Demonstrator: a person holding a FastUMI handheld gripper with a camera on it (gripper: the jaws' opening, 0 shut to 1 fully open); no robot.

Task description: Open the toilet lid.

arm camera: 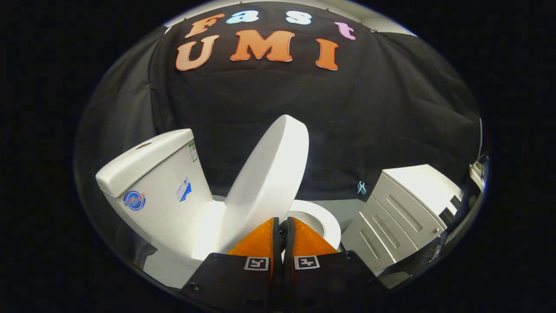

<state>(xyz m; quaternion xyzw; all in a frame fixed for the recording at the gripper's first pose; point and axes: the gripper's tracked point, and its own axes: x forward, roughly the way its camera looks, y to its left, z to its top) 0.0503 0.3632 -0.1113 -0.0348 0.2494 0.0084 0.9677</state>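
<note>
Toilet lid [269, 174] raised, tilted back toward the cistern [152, 182] but not resting against it; standing at a slant, broad face turned toward the camera and brightly lit; lower edge of the lid just ahead of the fingertips. Hand-held gripper [283, 226] with fingers drawn together, only a thin slit between them, nothing visibly clamped; tips just at the base of the lid, contact impossible to judge. Seat ring [323, 219] exposed beyond the fingers, lying flat on the bowl, partly hidden behind the lid. Cistern beside the lid, carrying a few stickers on its front and side; flush button on top. White cabinet [404, 208] with panelled doors well apart from the toilet, on the side opposite the cistern; black cloth wall behind everything.
</note>
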